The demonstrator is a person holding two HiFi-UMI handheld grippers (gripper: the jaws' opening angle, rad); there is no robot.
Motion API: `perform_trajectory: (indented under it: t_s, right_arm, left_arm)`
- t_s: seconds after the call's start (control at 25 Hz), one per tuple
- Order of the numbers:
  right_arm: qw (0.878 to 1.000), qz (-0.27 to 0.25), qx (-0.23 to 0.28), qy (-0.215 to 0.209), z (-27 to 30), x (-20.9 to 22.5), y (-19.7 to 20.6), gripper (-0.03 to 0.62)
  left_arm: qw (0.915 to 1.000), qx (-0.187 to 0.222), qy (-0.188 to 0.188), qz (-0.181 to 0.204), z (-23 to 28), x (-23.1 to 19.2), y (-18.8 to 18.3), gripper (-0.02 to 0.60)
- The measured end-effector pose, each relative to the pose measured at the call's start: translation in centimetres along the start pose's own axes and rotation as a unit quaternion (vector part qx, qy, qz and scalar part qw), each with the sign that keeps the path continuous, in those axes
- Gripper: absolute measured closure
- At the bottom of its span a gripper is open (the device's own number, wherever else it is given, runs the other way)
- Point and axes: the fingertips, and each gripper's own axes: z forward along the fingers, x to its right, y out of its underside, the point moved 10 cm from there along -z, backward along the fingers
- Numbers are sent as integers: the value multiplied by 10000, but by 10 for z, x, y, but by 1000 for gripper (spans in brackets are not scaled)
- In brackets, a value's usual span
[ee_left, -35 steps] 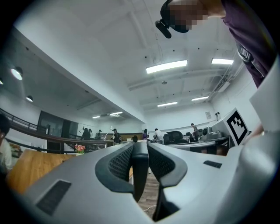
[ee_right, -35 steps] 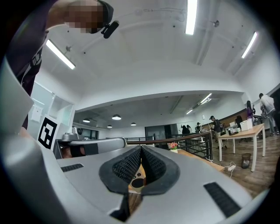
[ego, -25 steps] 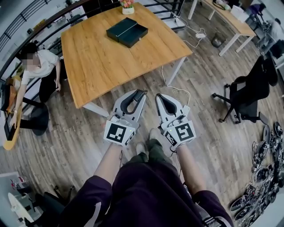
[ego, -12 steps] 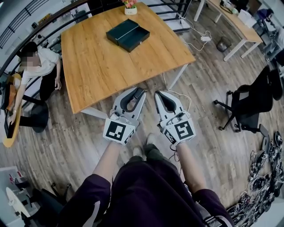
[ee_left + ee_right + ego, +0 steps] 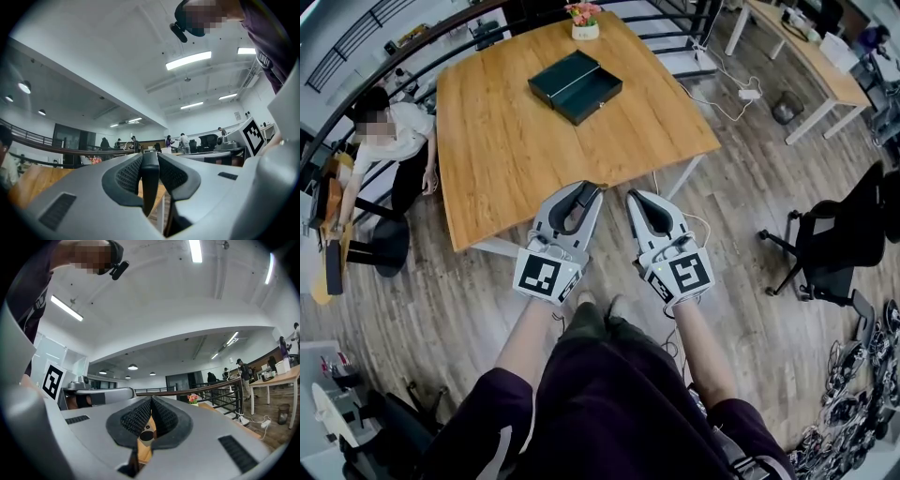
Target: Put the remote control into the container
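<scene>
Left gripper (image 5: 581,195) is clamped on the remote control (image 5: 150,183), a dark slab held edge-on between the pads, right at the near edge of the wooden table (image 5: 506,159). The container (image 5: 575,86), a dark open box, sits on the table's far side, straight ahead and lying diagonally. Right gripper (image 5: 639,200) is pinched closed on nothing, alongside. Both forearms point forward, low; a long reach looks due, left arm leading
</scene>
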Motion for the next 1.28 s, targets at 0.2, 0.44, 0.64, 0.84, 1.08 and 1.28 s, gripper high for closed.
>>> perform_trajectory:
  t_s: [0.2, 0.44, 0.64, 0.84, 1.08, 1.28]
  right_arm:
    - [10000, 24, 15, -50, 22, 15, 3, 576]
    - [10000, 52, 9, 8, 60, 35, 5, 576]
    - [10000, 49, -49, 44, 96, 51, 8, 576]
    - [9999, 55, -67, 133, 139, 64, 10, 576]
    - [9994, 52, -116, 310, 182, 78, 14, 576]
    - [9989, 26, -144, 442, 202, 88, 16, 576]
  left_arm:
    - [10000, 1, -25, 48, 22, -19, 1, 480]
    - [10000, -32, -12, 74, 51, -51, 7, 482]
    - [9999, -52, 87, 72, 78, -83, 11, 481]
    - [9998, -55, 183, 64, 105, -123, 16, 480]
    - [9995, -17, 318, -9, 133, -168, 21, 481]
    - [9991, -22, 425, -89, 148, -187, 26, 480]
